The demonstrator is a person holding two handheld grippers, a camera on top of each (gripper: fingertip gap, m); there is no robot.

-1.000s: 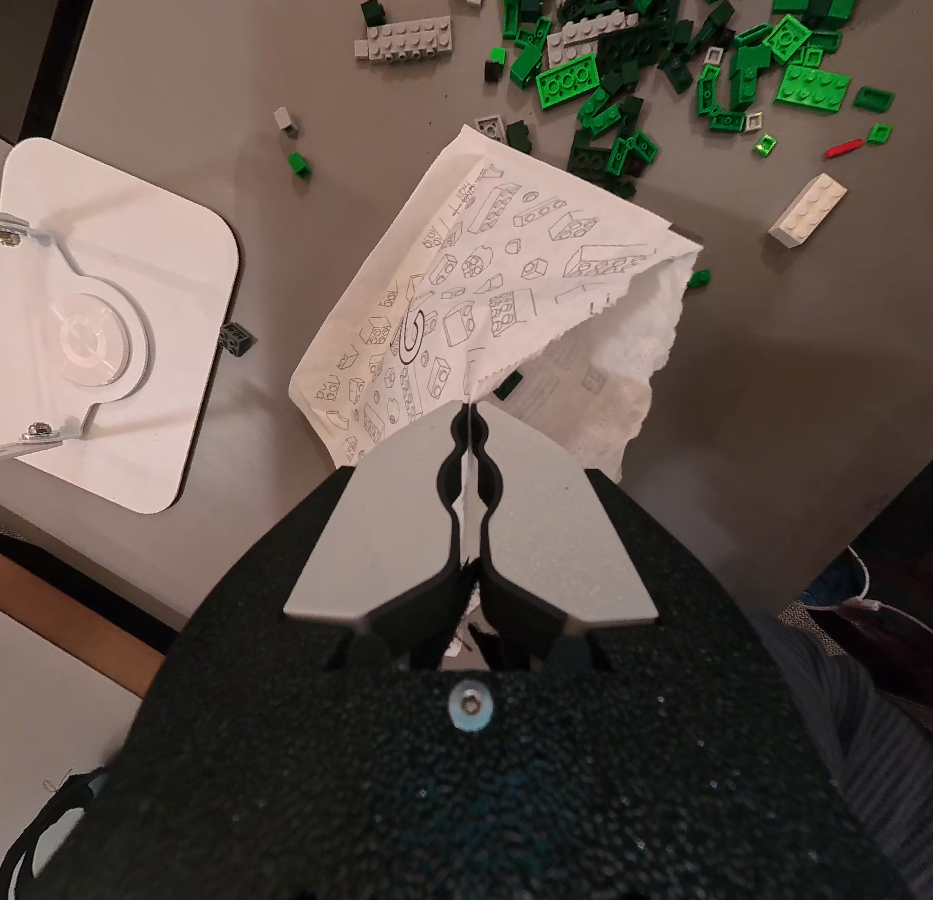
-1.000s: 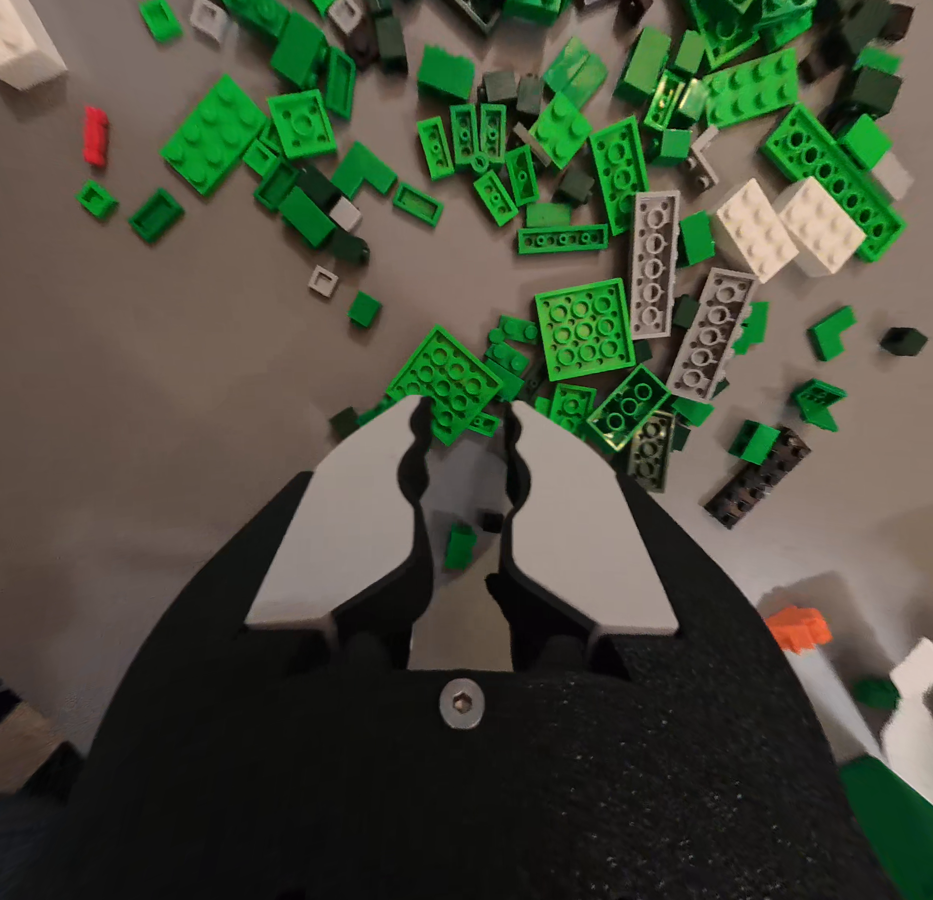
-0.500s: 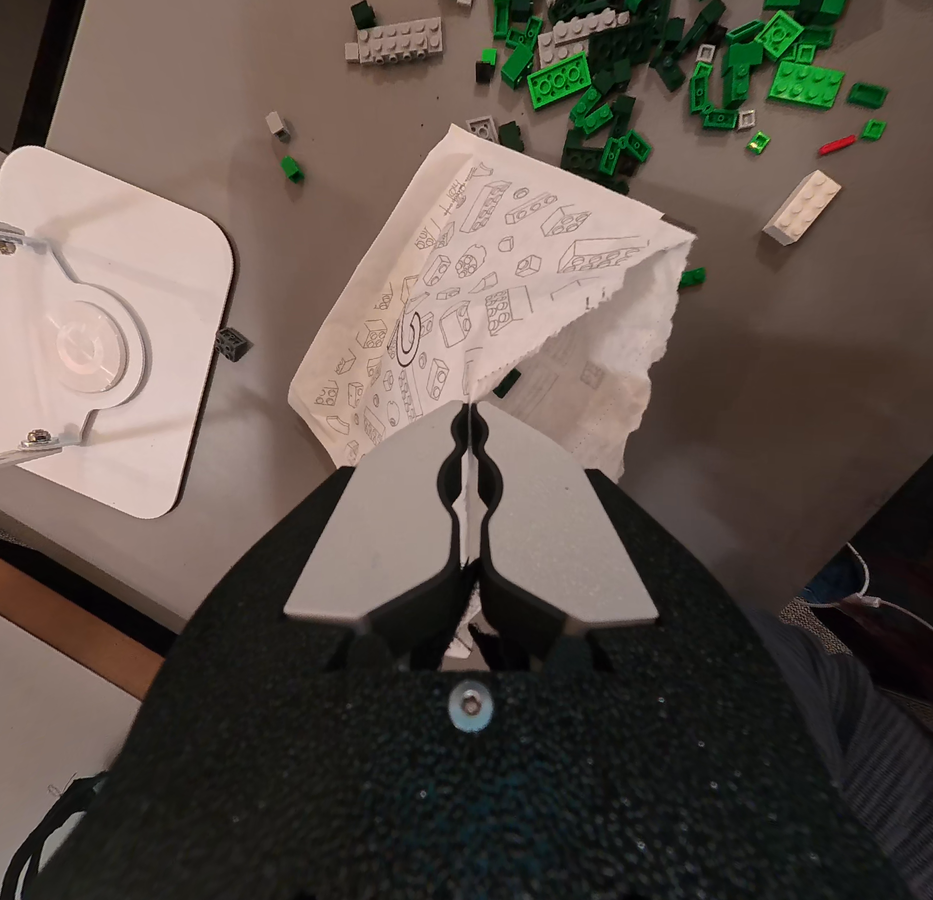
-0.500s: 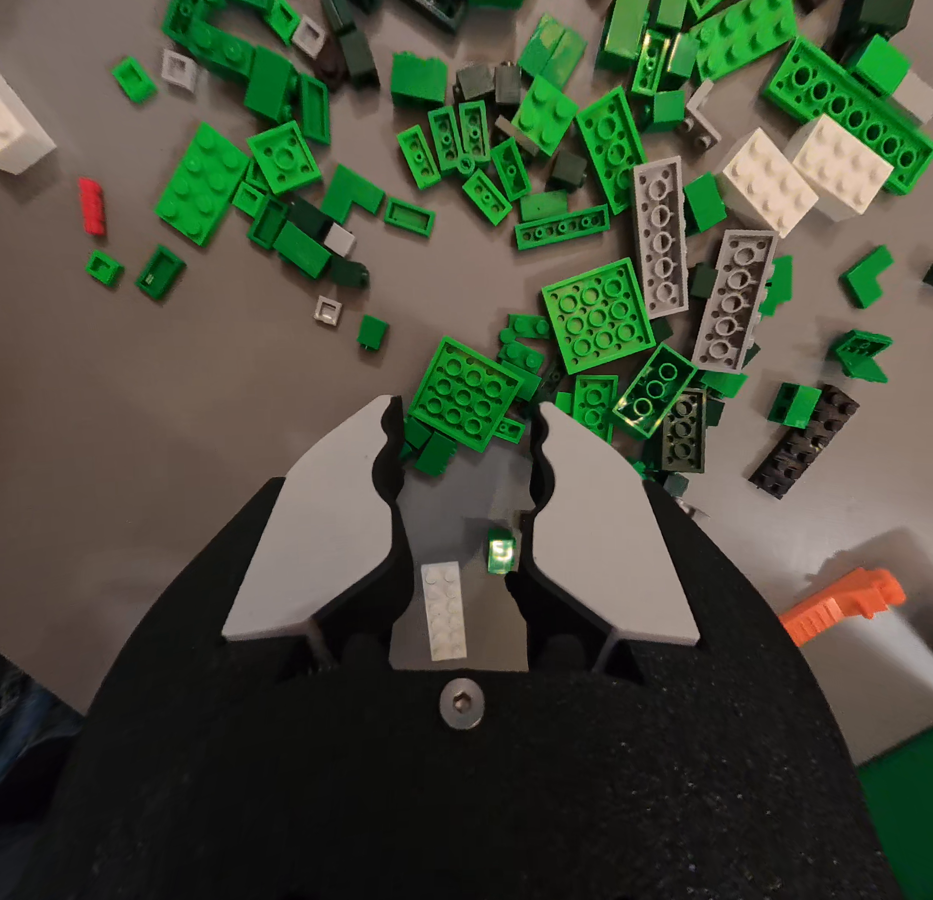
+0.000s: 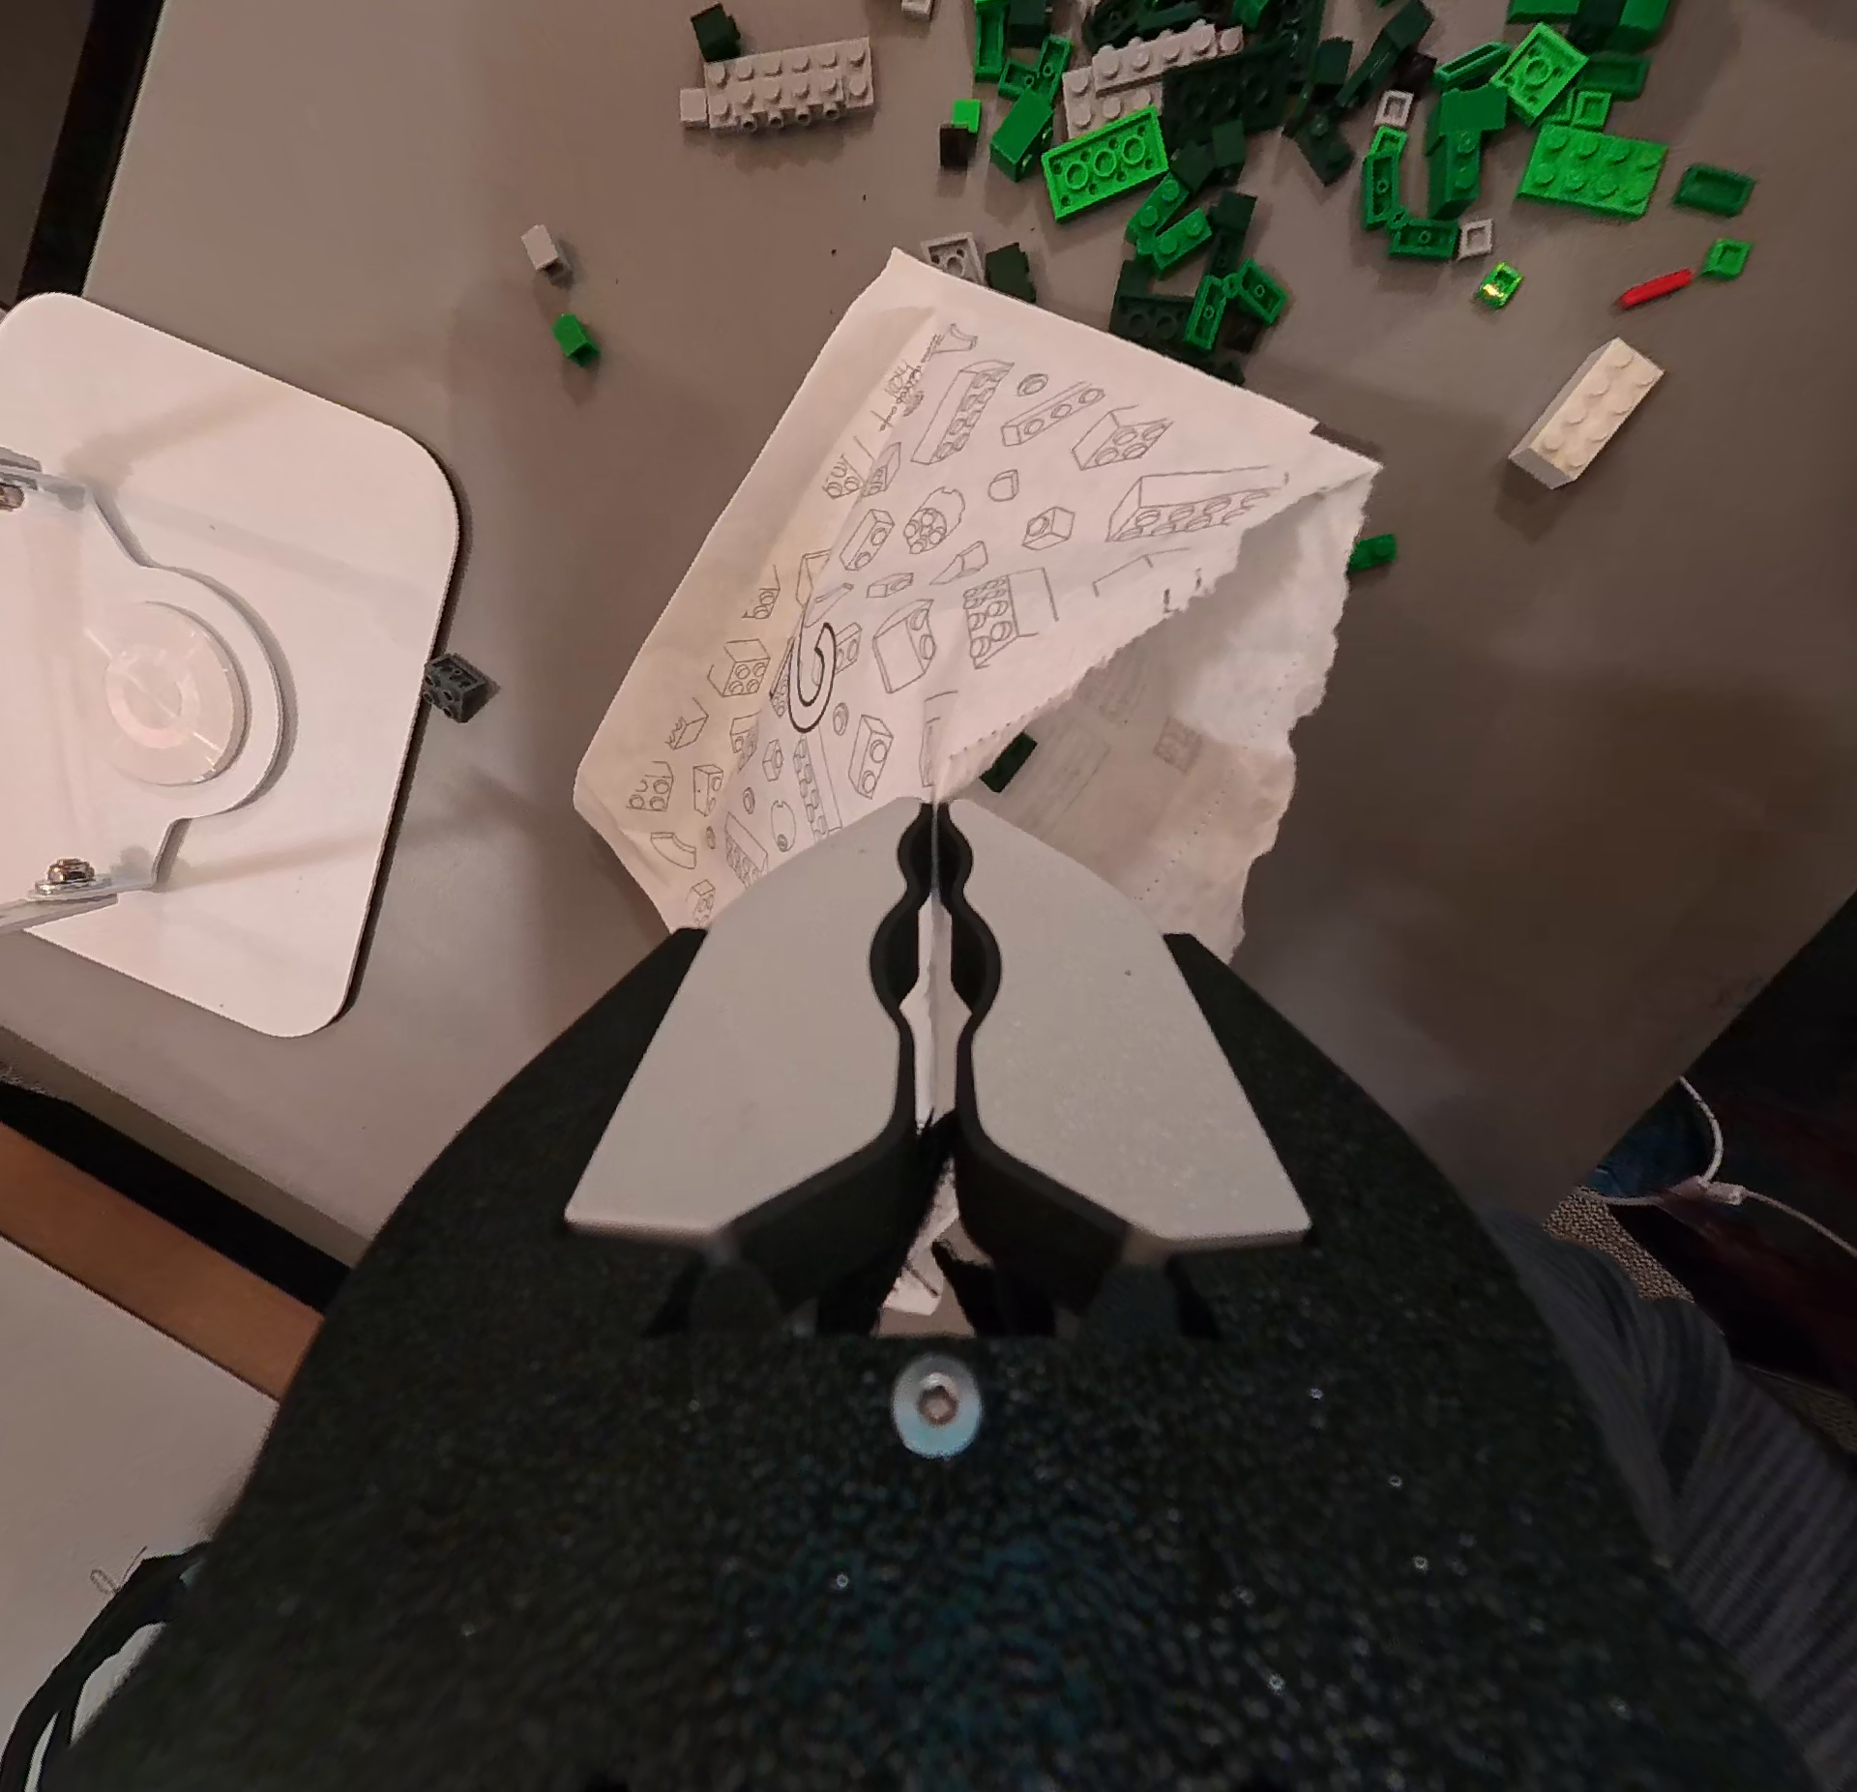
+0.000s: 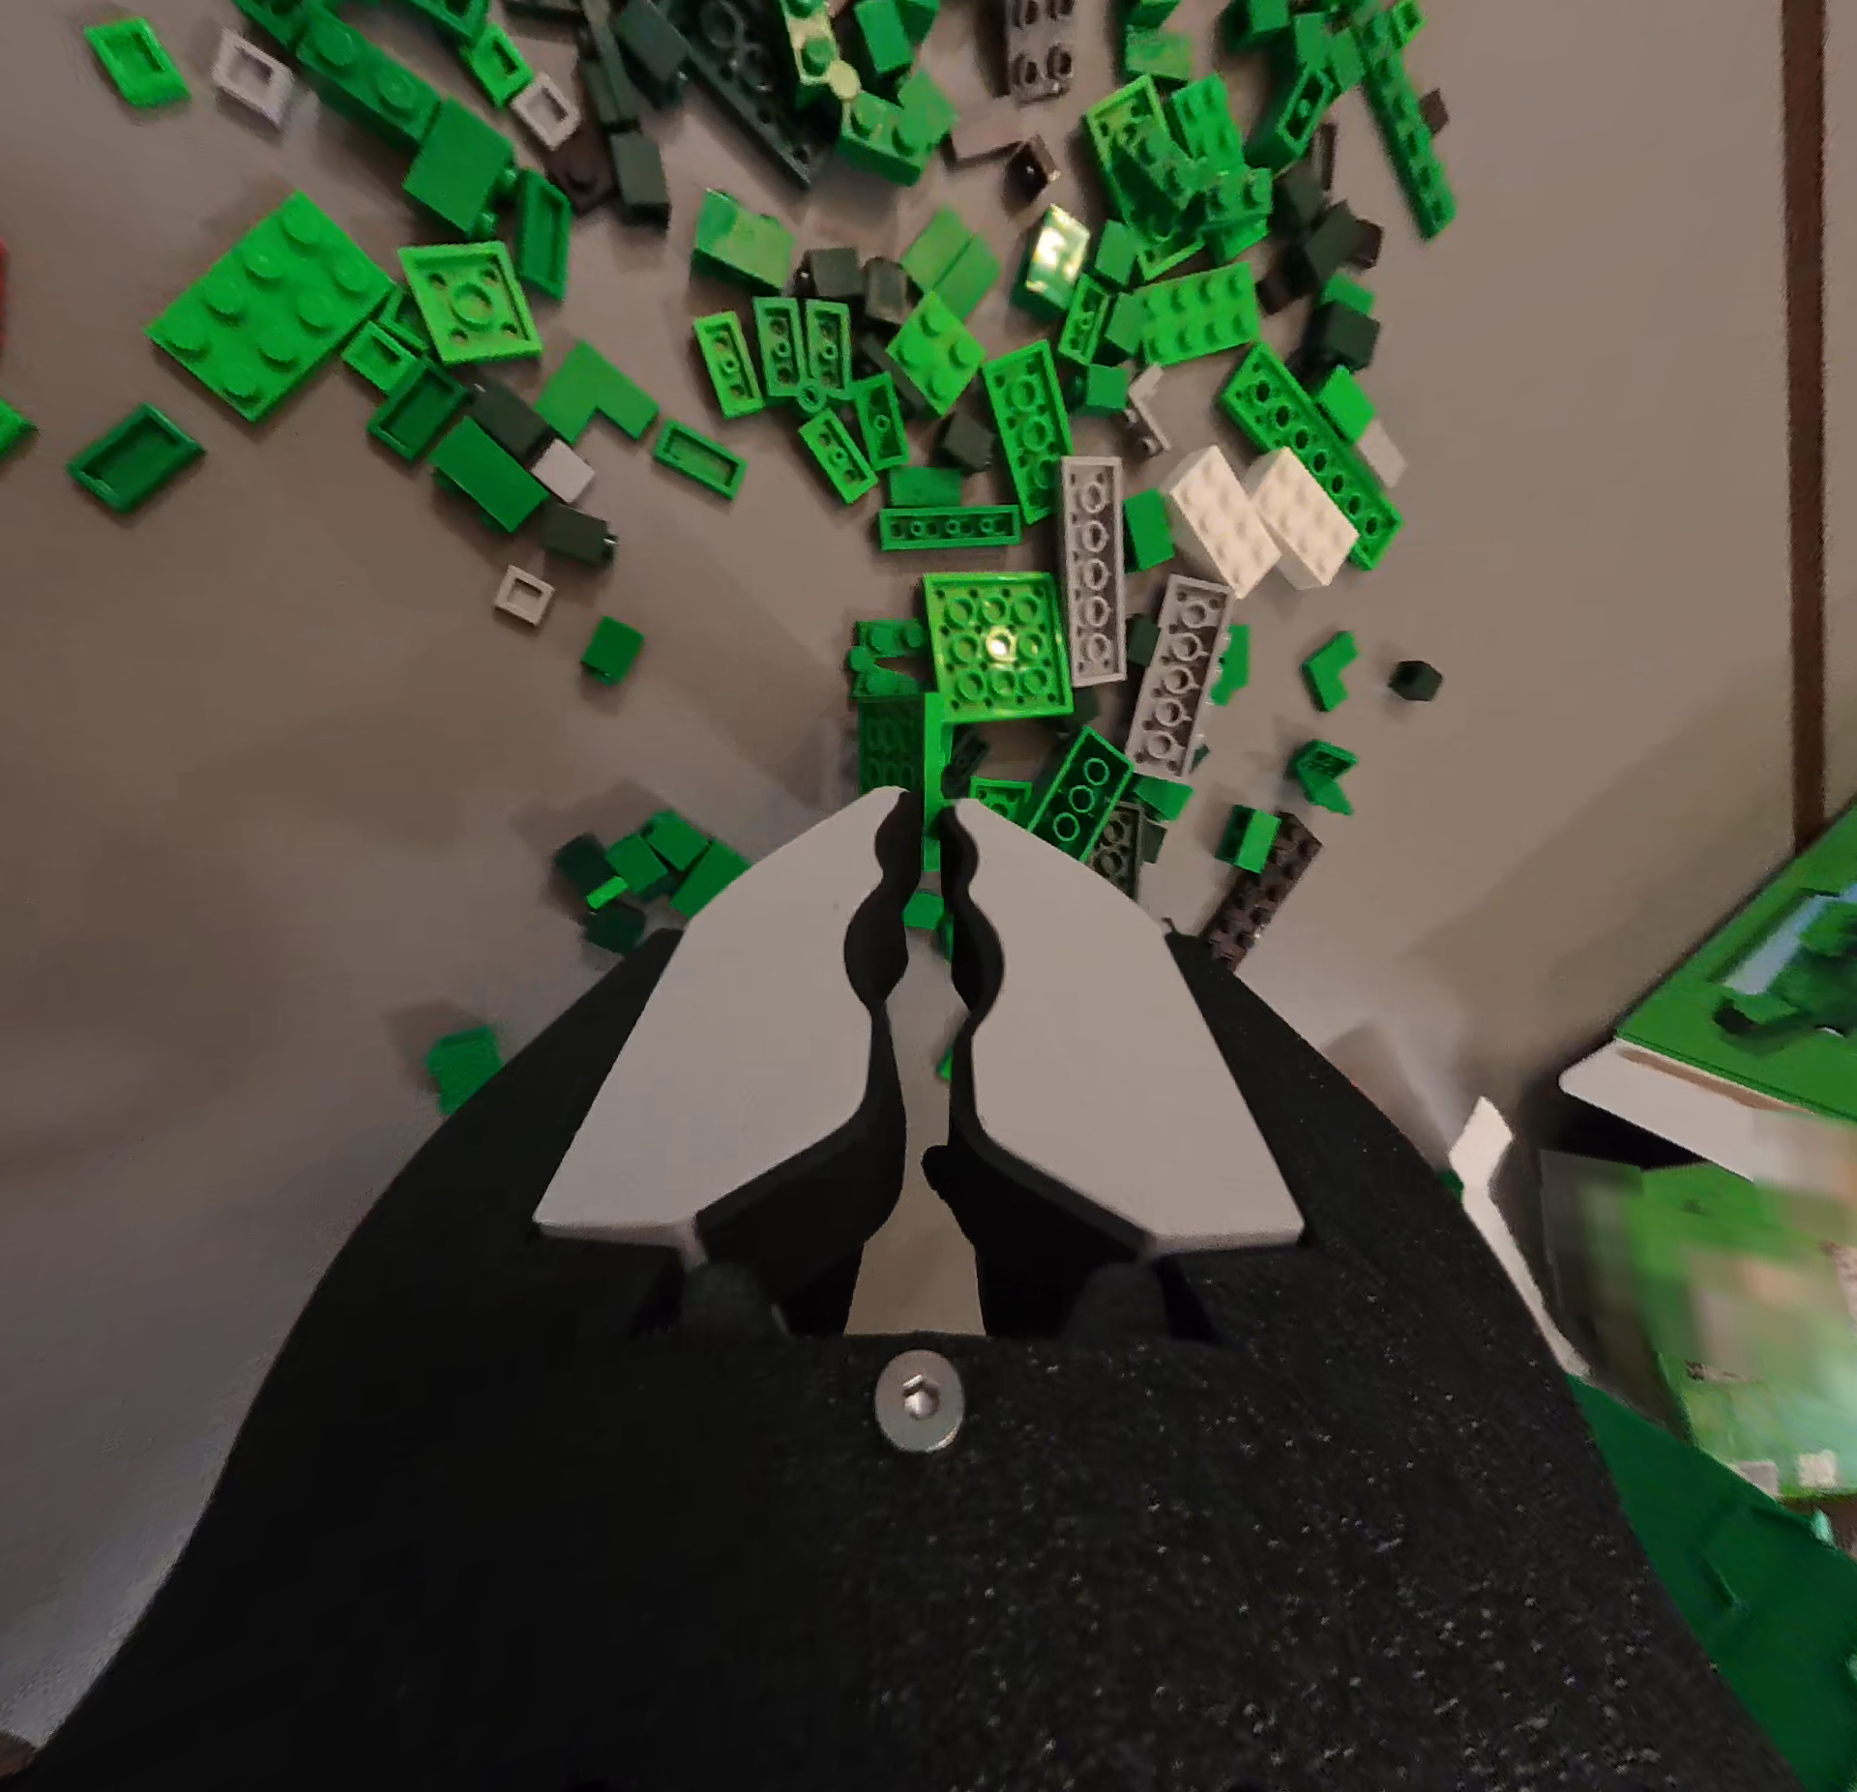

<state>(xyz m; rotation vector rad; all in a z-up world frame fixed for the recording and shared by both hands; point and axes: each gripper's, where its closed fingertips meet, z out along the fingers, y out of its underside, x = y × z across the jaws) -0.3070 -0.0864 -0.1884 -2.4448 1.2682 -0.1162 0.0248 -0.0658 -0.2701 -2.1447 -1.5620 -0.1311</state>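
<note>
My left gripper (image 5: 937,809) is shut on the torn edge of a white paper bag (image 5: 965,558) printed with brick outlines. The bag hangs open above the grey table (image 5: 402,186), with a small dark green piece (image 5: 1008,765) inside its mouth. My right gripper (image 6: 930,804) is shut on a green square plate (image 6: 899,739), held edge-on between the fingertips just above a heap of green bricks (image 6: 1005,387). Another green square plate (image 6: 995,644) lies flat right beyond it.
A white stand base with a clear disc (image 5: 201,639) sits at the left table edge. A grey long brick (image 5: 784,91) and a white brick (image 5: 1588,412) lie loose. Two white bricks (image 6: 1256,518) and a green box (image 6: 1759,990) are at the right. The tips of one gripper are about 35 cm away from the tips of the other.
My right gripper was open over the green square plate and has shut on it, tipping it up on edge; the view shifted right. My left gripper keeps holding the bag, barely moved.
</note>
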